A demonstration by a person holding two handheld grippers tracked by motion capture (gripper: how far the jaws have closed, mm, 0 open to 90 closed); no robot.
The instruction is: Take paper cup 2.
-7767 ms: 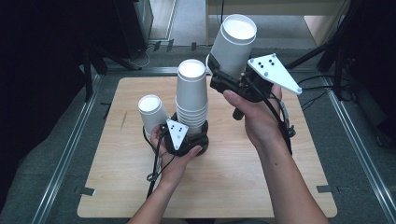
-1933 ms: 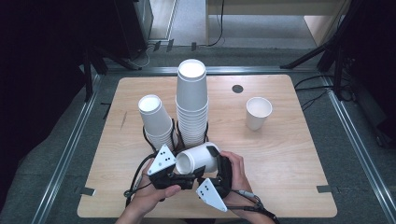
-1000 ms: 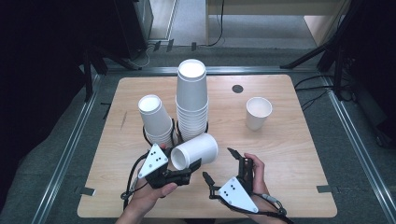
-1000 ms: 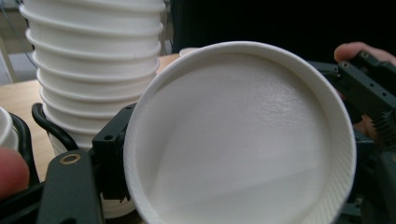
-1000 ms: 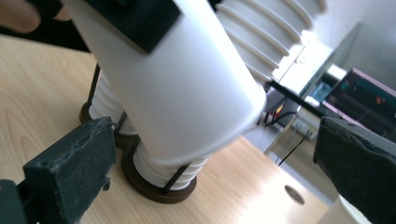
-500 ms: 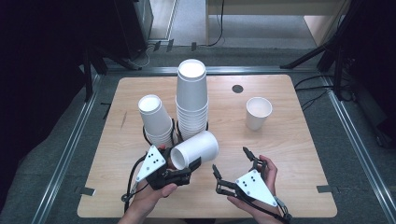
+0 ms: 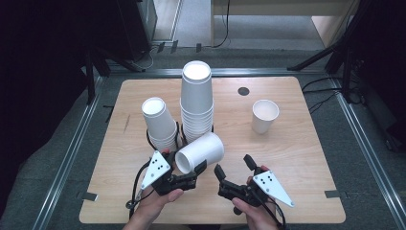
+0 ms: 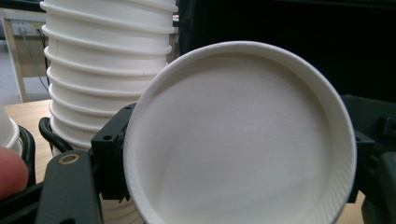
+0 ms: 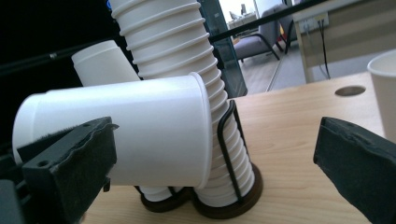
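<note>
A white paper cup (image 7: pixel 201 152) lies tilted on its side above the table's front, base toward me. My left gripper (image 7: pixel 195 171) is shut on it near the base, and that round base (image 8: pixel 243 140) faces the left gripper view. Just right of the cup, my right gripper (image 7: pixel 233 164) stands open. Its jaws have just been opening and nothing is between them. In the right gripper view the held cup (image 9: pixel 126 135) hangs ahead and to the left. Behind it are a tall cup stack (image 7: pixel 196 103) and a shorter stack (image 7: pixel 159 122).
Both stacks stand in black wire holders (image 9: pixel 233 140) at the table's middle. A single upright cup (image 7: pixel 265 115) stands at the right, with a round hole (image 7: pixel 243 91) in the wooden tabletop (image 7: pixel 306 158) behind it. Metal rails edge the table.
My right gripper, which once carried a cup high over the stack, has let go of the cup now in my left gripper and moved off to the right. The left gripper keeps holding it still.
</note>
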